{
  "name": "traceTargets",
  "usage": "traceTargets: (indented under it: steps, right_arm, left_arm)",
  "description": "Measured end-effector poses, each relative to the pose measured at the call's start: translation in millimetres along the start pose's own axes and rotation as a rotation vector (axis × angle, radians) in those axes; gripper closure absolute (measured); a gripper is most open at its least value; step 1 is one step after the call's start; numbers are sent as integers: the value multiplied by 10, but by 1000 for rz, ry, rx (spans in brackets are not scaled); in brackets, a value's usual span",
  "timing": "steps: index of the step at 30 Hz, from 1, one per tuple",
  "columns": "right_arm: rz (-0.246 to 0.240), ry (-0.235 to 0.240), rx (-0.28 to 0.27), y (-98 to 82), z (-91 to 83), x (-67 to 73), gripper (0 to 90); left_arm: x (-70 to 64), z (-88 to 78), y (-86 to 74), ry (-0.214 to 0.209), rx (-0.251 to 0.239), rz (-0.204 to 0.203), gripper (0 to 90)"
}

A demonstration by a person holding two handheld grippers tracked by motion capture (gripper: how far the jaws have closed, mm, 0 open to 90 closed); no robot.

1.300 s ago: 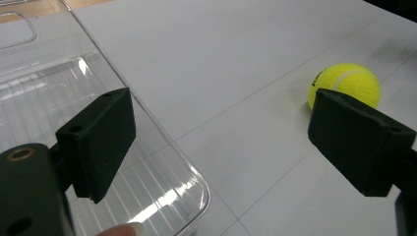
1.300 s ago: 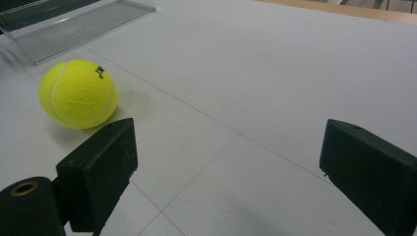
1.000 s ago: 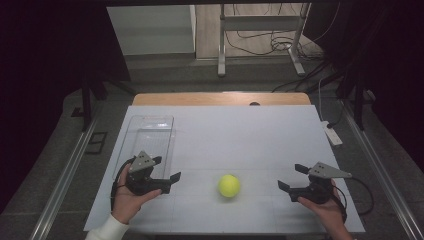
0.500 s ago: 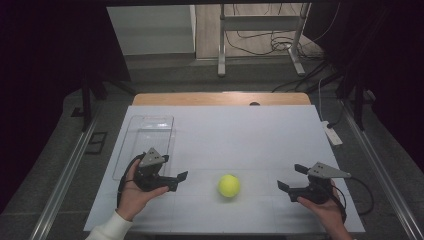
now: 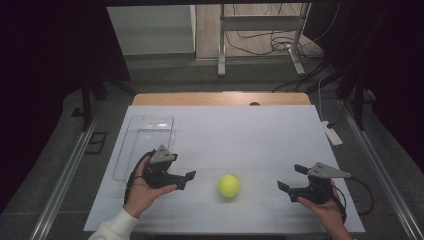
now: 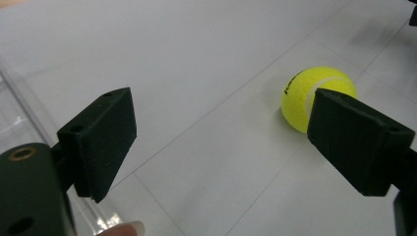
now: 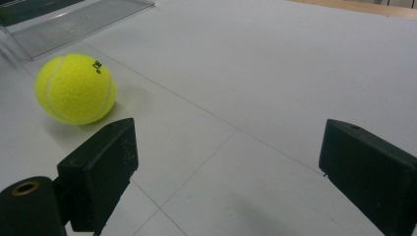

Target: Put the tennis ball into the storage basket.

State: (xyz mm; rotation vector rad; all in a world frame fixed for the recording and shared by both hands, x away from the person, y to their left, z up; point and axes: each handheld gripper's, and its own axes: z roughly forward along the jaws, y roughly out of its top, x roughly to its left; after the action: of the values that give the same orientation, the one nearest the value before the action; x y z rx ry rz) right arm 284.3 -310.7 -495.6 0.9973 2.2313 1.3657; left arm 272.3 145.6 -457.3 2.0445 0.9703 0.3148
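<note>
A yellow ball (image 5: 229,185) lies on the white table (image 5: 250,135), between two hand-held grippers. The left gripper (image 5: 186,179), near the ball, has its jaws apart and empty. The right gripper (image 5: 291,177), farther off, is also wide open and empty.

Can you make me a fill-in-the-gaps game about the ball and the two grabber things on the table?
1. The ball on the white table is ____ in colour.
2. The ball lies ____ the left gripper and the right gripper.
3. The clear tray has ____ inside it.
4. Both grippers have their jaws ____.

Missing words: yellow; between; nothing; open
</note>
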Motion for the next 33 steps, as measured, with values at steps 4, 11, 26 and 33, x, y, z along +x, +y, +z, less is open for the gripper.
traceTargets:
  steps: [4, 11, 26, 33]
  right_arm:
    - [-2, 0, 3, 0, 2, -3, 81]
    - [-2, 1, 0, 0, 0, 2, 81]
    - [-1, 1, 2, -3, 5, -3, 81]
    - [-1, 3, 2, -4, 7, -7, 81]
  left_arm:
    - [-23, 28, 32, -10, 6, 12, 125]
    - [-39, 18, 70, -23, 10, 16, 125]
    - [-127, 112, 133, -56, 45, 41, 125]
    - [-172, 191, 180, -73, 59, 57, 125]
